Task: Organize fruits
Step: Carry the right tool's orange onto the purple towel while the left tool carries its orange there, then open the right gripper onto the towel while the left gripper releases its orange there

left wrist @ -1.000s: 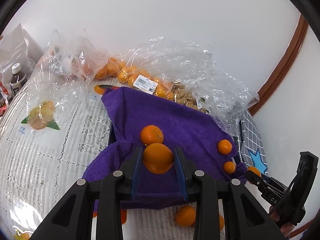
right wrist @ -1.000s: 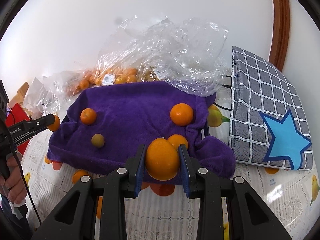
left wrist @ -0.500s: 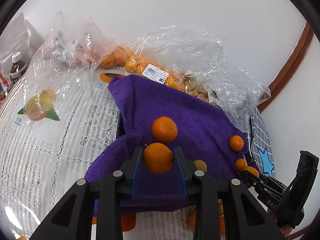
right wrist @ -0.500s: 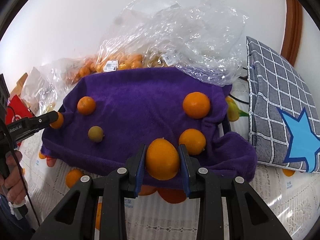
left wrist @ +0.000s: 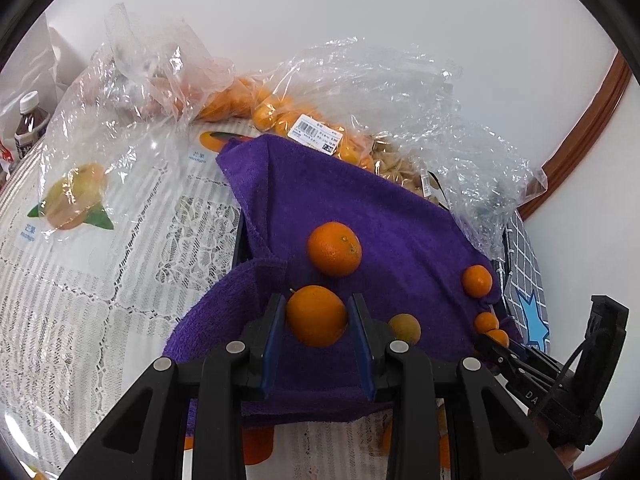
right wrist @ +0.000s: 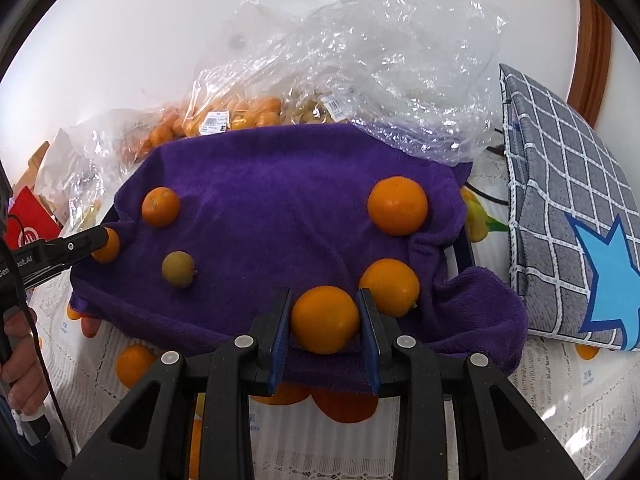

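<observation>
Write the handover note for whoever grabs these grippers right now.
Left gripper: shut on the left-hand orange, at the left edge of the purple towel.
Right gripper: shut on the right-hand orange, over the towel's near edge.
Done: three oranges and a small brownish fruit lie on the towel.
Left: set down both held oranges; more fruit is in the plastic bags behind.

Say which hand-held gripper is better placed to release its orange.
Left hand-held gripper, likely: its orange is over bare purple towel; the right hand-held gripper holds its orange at the towel's edge, crowding another orange.
</observation>
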A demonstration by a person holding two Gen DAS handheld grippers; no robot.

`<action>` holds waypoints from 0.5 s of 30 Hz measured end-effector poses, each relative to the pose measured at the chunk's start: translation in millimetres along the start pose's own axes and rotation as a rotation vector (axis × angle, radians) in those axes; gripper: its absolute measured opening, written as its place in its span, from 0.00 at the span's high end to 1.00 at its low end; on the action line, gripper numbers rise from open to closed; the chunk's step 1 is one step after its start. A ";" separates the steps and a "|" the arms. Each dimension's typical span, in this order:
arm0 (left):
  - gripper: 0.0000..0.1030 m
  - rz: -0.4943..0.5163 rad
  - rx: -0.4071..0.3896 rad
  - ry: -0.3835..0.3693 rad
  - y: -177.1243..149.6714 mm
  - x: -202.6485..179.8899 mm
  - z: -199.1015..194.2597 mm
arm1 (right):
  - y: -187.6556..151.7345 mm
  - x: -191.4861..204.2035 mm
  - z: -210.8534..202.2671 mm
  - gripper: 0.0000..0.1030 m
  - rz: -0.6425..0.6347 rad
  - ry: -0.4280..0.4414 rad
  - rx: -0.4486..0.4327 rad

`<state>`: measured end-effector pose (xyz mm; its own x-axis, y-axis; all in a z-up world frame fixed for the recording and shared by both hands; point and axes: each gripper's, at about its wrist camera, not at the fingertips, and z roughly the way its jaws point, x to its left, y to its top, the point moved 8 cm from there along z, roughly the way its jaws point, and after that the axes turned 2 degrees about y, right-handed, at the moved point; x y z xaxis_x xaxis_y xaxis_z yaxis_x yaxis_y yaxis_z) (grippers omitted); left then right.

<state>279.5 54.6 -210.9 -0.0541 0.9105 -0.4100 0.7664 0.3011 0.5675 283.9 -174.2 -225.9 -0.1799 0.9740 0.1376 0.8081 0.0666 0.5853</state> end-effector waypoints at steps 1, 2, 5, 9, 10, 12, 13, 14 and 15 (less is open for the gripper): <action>0.70 0.001 0.006 -0.002 -1.1 -0.3 1.1 | -0.5 -0.1 1.5 0.69 -0.001 0.000 0.005; 0.70 0.003 0.013 -0.002 -2.3 -0.8 2.9 | -1.0 -0.1 2.8 0.69 -0.004 -0.001 0.007; 0.70 0.017 0.026 0.006 -5.4 -3.3 6.6 | -0.3 0.3 3.0 0.69 -0.011 0.001 0.006; 0.70 0.031 0.036 0.012 -7.7 -6.2 9.9 | -0.2 -1.8 3.0 0.69 -0.018 0.004 0.009; 0.70 0.036 0.036 0.016 -8.2 -6.6 10.4 | -0.4 -2.1 2.7 0.68 -0.022 0.003 0.009; 0.70 0.047 0.036 0.025 -8.7 -7.1 10.9 | -1.1 -2.5 0.5 0.66 -0.029 -0.005 0.008; 0.70 0.050 0.036 0.028 -8.7 -7.2 11.2 | -1.5 -3.0 -1.1 0.63 -0.032 -0.009 0.008; 0.70 0.054 0.036 0.031 -8.7 -7.2 11.5 | -1.9 -3.7 -2.3 0.58 -0.032 -0.012 0.008; 0.70 0.058 0.037 0.034 -8.7 -7.3 11.7 | -2.5 -4.8 -3.7 0.56 -0.030 -0.019 0.009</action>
<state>280.7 42.1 -221.2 -0.0305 0.9353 -0.3525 0.7918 0.2379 0.5626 280.7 -179.9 -225.1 -0.1941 0.9754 0.1048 0.8071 0.0981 0.5822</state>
